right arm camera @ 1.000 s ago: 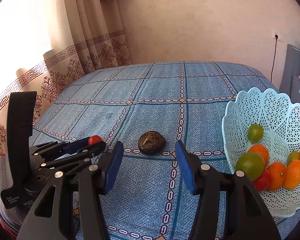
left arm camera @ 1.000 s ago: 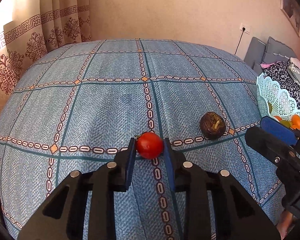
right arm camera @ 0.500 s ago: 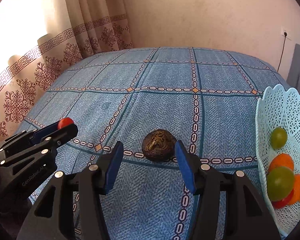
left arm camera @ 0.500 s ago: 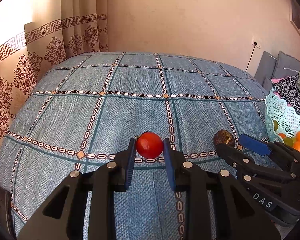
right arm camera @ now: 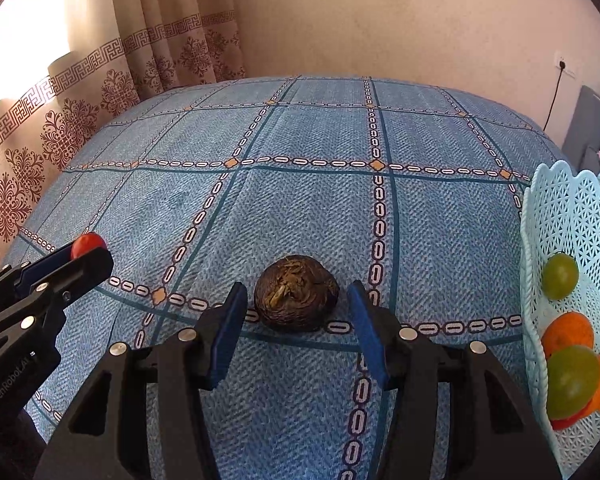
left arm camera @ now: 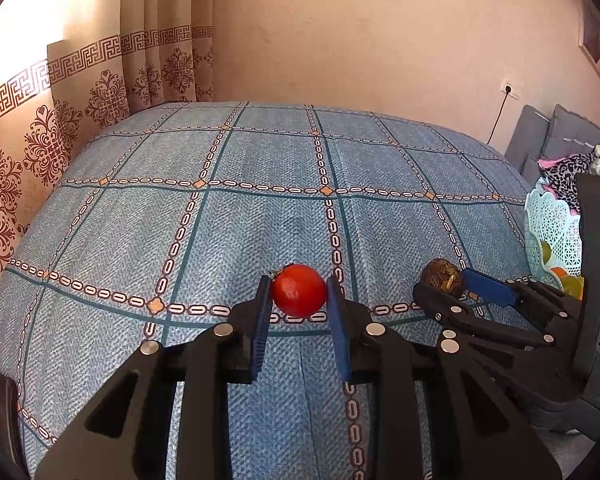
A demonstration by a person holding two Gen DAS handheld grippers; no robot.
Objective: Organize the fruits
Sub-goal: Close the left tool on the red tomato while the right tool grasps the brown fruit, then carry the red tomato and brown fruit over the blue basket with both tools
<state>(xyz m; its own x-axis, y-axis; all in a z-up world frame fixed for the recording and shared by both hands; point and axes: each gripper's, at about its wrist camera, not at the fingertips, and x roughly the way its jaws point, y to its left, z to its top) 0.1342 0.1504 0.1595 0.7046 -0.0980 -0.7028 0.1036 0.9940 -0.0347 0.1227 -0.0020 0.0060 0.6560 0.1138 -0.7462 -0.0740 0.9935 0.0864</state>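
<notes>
A red tomato point(left arm camera: 298, 295) sits pinched between the blue pads of my left gripper point(left arm camera: 299, 281), held above the blue patterned bedspread point(left arm camera: 260, 216). From the right wrist view the tomato point(right arm camera: 87, 242) peeks over the left gripper point(right arm camera: 85, 255) at the left. A dark brown wrinkled fruit point(right arm camera: 296, 294) lies on the bedspread. My right gripper point(right arm camera: 297, 287) stands open around it, one pad on each side with a gap to each. In the left wrist view the brown fruit point(left arm camera: 440, 278) shows between the right gripper's fingers point(left arm camera: 488, 290).
A pale blue lattice basket point(right arm camera: 572, 208) stands at the right edge of the bed, holding green, orange and red fruits. It also shows as the basket point(left arm camera: 552, 220) behind the right gripper. Curtains hang at the left; grey cushions lie at the far right.
The right gripper has moved forward until its open fingers bracket the brown fruit. The left gripper keeps the tomato while its view shifts to take in more of the bed and the right gripper.
</notes>
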